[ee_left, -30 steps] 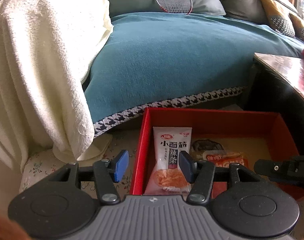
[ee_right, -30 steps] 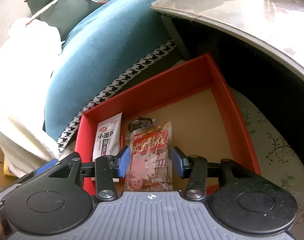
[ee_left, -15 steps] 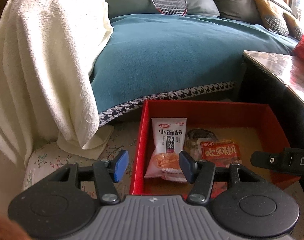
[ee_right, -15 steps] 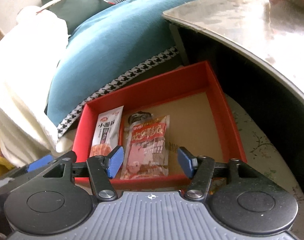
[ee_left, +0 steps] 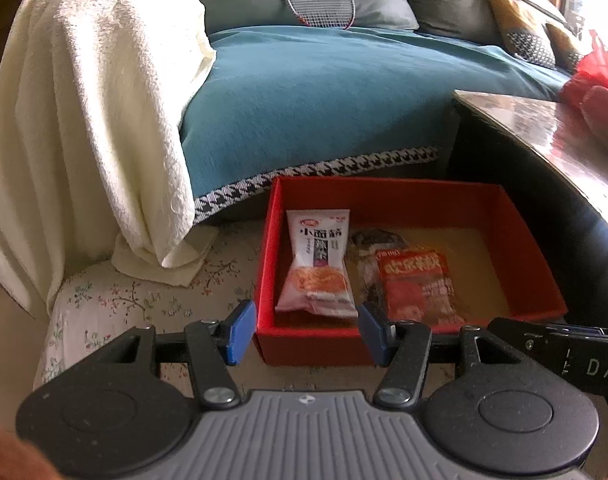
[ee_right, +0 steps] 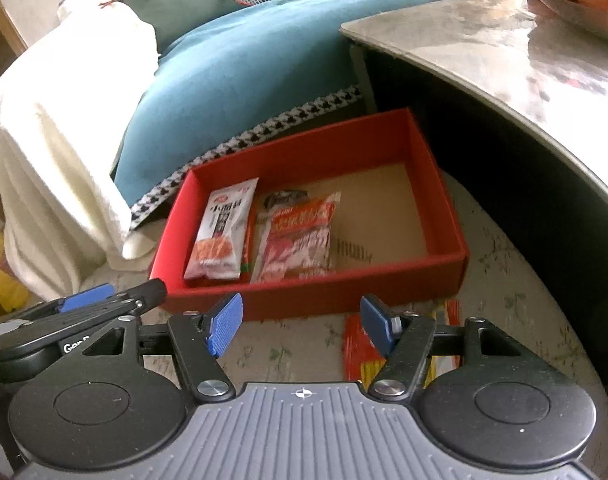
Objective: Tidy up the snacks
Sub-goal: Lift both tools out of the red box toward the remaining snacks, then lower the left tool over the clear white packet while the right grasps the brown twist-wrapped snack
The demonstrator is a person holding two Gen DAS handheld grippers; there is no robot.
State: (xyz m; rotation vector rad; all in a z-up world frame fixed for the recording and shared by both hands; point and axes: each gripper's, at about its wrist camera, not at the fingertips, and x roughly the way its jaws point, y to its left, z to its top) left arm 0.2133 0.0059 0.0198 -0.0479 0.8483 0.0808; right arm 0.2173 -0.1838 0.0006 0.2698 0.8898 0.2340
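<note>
Red cardboard box (ee_right: 432,172) holds our white noodle-snack packet (ee_right: 223,228) and red foil packet (ee_right: 299,236) — just released; right gripper (ee_right: 301,324) has been opening, empty; left gripper (ee_left: 306,332) parted, empty — another packet next.

Left gripper (ee_left: 306,332) sits at lower centre, jaws apart and empty. Right gripper (ee_right: 301,326) likewise, its jaws just opening wider, empty.

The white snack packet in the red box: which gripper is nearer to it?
Left. The left gripper hovers just in front of the white snack packet; the right gripper sits further right, before the red packet.
</note>
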